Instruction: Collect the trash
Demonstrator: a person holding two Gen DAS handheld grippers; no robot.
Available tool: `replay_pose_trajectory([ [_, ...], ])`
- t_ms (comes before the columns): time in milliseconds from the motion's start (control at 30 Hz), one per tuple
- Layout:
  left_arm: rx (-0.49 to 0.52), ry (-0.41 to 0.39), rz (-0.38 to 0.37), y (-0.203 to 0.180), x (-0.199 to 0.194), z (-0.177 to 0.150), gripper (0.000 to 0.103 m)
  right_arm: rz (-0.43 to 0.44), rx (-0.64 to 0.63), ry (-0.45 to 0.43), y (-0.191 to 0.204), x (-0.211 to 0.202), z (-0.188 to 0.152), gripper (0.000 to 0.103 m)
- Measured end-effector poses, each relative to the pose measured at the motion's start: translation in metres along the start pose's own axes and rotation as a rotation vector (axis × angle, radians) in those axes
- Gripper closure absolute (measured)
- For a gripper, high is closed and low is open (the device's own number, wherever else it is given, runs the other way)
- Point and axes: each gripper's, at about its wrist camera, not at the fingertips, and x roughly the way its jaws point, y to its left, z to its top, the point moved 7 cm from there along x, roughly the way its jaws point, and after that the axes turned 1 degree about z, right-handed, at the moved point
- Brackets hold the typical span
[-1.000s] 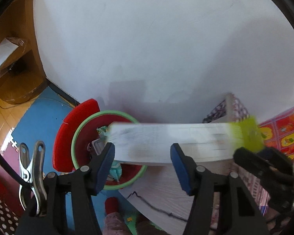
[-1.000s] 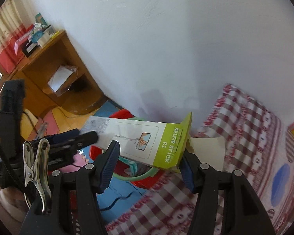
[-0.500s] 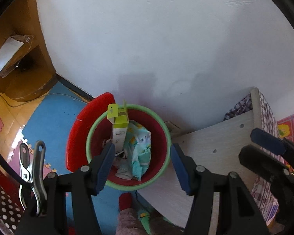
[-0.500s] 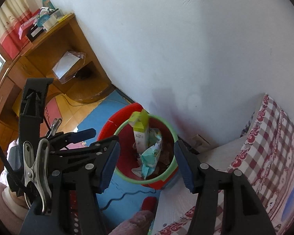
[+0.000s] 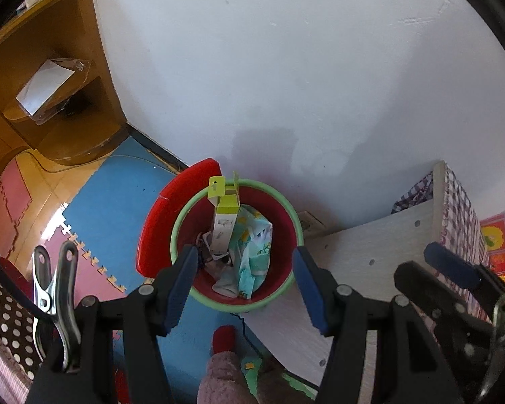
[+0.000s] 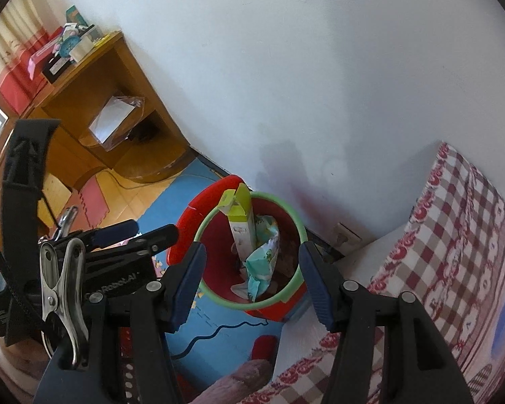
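Observation:
A red trash bin with a green rim (image 5: 288, 212) (image 6: 299, 227) stands on the floor by the white wall. A long white and lime-green box (image 5: 224, 222) (image 6: 240, 225) stands on end inside it, beside a crumpled pale blue wrapper (image 5: 252, 252) (image 6: 262, 262). My left gripper (image 5: 245, 286) is open and empty above the bin. My right gripper (image 6: 252, 282) is open and empty above the bin too. The left gripper also shows at the left of the right wrist view (image 6: 141, 232), and the right gripper at the right of the left wrist view (image 5: 454, 269).
The bin's red lid (image 5: 171, 219) leans at its left side. A bed with a checked cover (image 6: 454, 252) and a pale wooden side board (image 5: 370, 252) is on the right. A wooden desk (image 6: 94, 107) stands at left. A black cable (image 6: 212, 333) lies on the blue foam floor mat (image 5: 118, 202).
One second ago both grippers held the long box over the bin. They let it go; it dropped into the bin and stands upright there. Both grippers have risen slightly.

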Motion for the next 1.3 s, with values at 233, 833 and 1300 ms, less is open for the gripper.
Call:
replay_pose_trajectory([
  [233,-0.011,0.007,0.029,-0.007,-0.013,-0.008,0.042,-0.009,0.029,-0.01,-0.007,-0.004,-0.009,0.043],
  [833,-0.012,0.005,0.077,-0.015,-0.023,-0.012,0.041,-0.026,0.047,-0.007,-0.015,-0.007,-0.019,0.043],
  [1300,-0.011,0.01,0.08,-0.015,-0.023,-0.014,0.041,-0.026,0.049,-0.006,-0.016,-0.007,-0.02,0.043],
])
